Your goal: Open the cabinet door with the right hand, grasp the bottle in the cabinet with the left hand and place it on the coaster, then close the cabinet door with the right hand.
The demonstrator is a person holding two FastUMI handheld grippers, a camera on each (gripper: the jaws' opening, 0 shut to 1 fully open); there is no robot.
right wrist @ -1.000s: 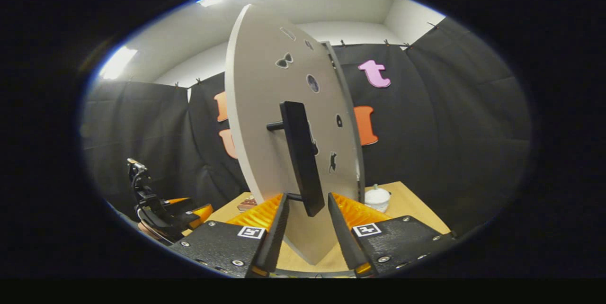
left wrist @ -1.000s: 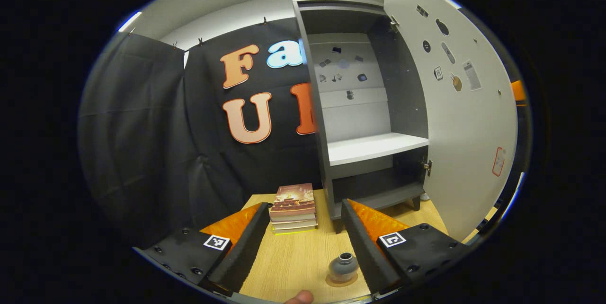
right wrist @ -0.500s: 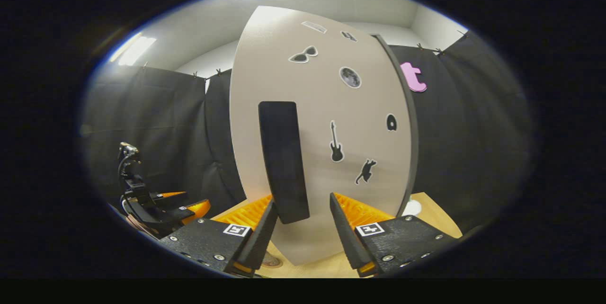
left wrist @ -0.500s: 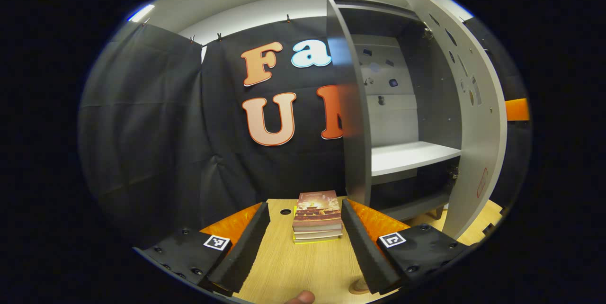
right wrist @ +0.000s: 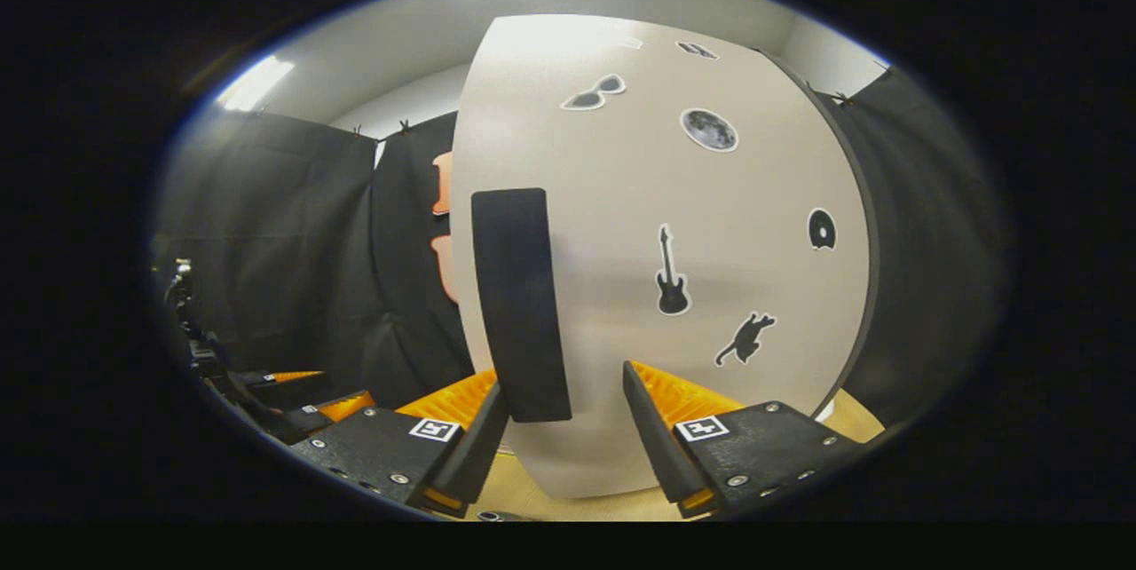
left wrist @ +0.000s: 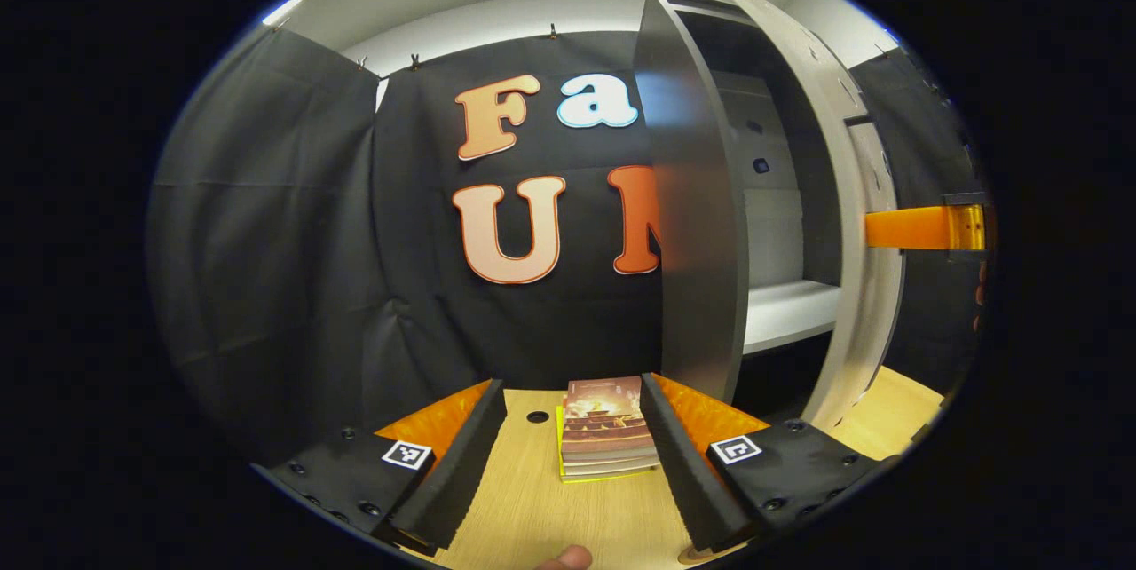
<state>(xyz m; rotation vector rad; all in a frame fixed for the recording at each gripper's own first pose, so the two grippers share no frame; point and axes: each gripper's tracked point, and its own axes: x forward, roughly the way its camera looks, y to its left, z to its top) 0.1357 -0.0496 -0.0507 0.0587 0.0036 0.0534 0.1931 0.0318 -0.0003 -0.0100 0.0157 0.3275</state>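
Observation:
The grey cabinet (left wrist: 697,224) stands at the right of the left gripper view. Its pale door (left wrist: 852,197) hangs partly ajar, so only a narrow strip of the white shelf (left wrist: 790,308) shows. My left gripper (left wrist: 570,388) is open over the wooden table with nothing between its fingers. A thin sliver of the coaster (left wrist: 699,556) peeks out beside the right finger. In the right gripper view the door's outer face (right wrist: 692,224) is close ahead. My right gripper (right wrist: 564,379) is open, and the black handle (right wrist: 519,304) hangs just above its left finger.
A stack of books (left wrist: 608,428) lies on the table (left wrist: 532,508) ahead of the left gripper, with a small hole (left wrist: 537,416) beside it. The left gripper (right wrist: 302,397) shows low at the left of the right gripper view. Black cloth walls surround the table.
The door has swung far toward shut, narrowing the opening. The left gripper view has turned away, and the bottle on its coaster has slipped out of that view.

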